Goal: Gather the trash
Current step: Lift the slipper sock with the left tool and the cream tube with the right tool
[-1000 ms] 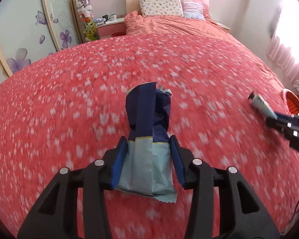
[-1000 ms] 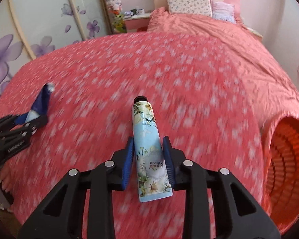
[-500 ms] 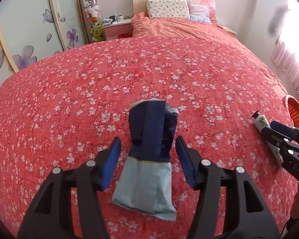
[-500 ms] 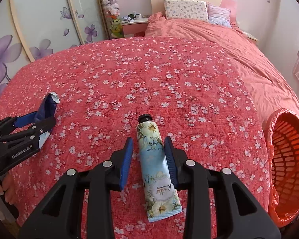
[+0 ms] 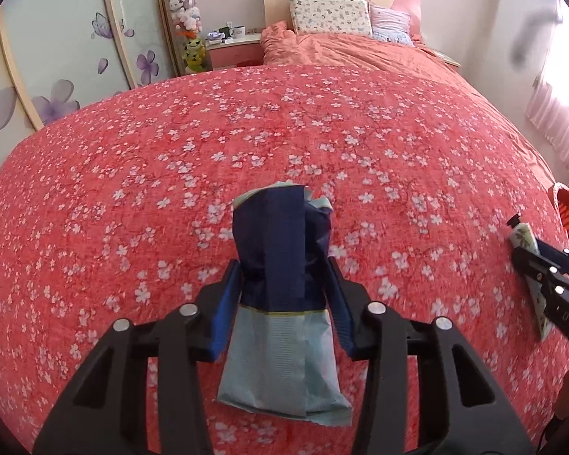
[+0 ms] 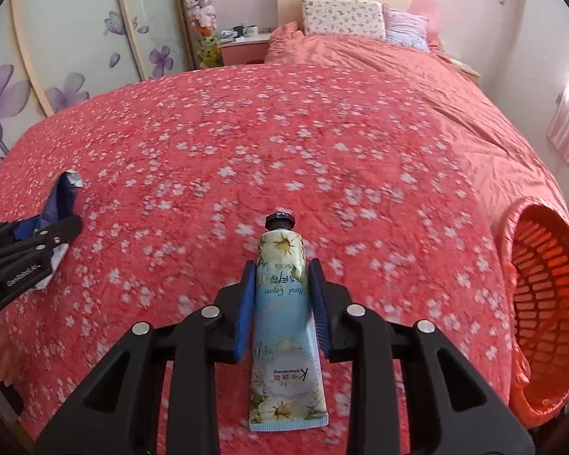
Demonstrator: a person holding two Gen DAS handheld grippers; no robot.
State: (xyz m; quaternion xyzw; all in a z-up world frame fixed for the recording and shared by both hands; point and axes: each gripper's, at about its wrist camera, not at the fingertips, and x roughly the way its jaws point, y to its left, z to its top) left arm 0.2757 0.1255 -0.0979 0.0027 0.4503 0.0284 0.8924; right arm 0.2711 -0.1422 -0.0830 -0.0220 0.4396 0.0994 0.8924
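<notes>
On the floral bed (image 5: 170,174), the left hand-held gripper (image 5: 284,303) has just closed on a blue wrapper (image 5: 284,265); the right hand-held gripper (image 6: 282,303) clamps a hand-cream tube (image 6: 284,322). Neither has reached the orange basket (image 6: 542,303) alongside.

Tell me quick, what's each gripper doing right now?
Left gripper: just closed on the blue wrapper.
Right gripper: just closed on the hand cream tube.
</notes>
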